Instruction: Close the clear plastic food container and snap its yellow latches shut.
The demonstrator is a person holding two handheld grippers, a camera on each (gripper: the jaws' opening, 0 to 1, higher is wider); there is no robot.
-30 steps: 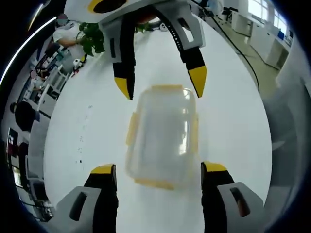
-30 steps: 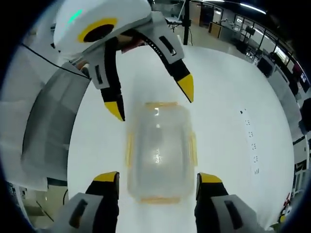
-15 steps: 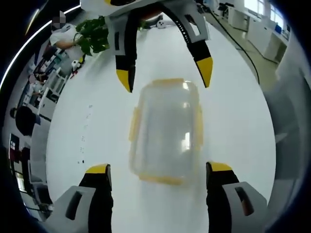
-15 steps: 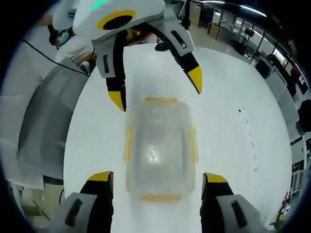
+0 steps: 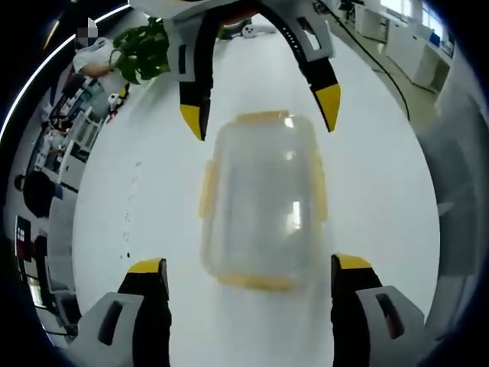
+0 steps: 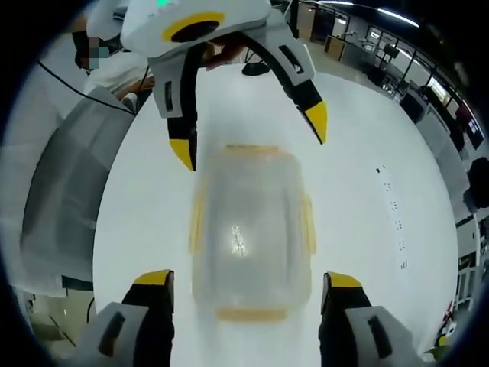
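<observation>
Left gripper view: container (image 5: 260, 200) lies flat on white table (image 5: 114, 229), lid on, between the left gripper (image 5: 250, 277) at bottom, jaws wide apart w/ nothing held, and the right gripper (image 5: 260, 118) at top, also spread. Vs. 1 s ago the box looks larger and more centred; since the whole view shifted, that is camera approach, not box motion. Yellow latches (image 5: 206, 189) on the long sides look flared outward, i.e. prob. not snapped.

Right gripper view: same container (image 6: 250, 222) centred on table (image 6: 137, 222), right gripper (image 6: 250, 284) splayed below it, left gripper (image 6: 248, 145) open beyond far end. Box again bigger than 1 s ago. Judgement: both tools closing in; latch pressing not yet begun.
</observation>
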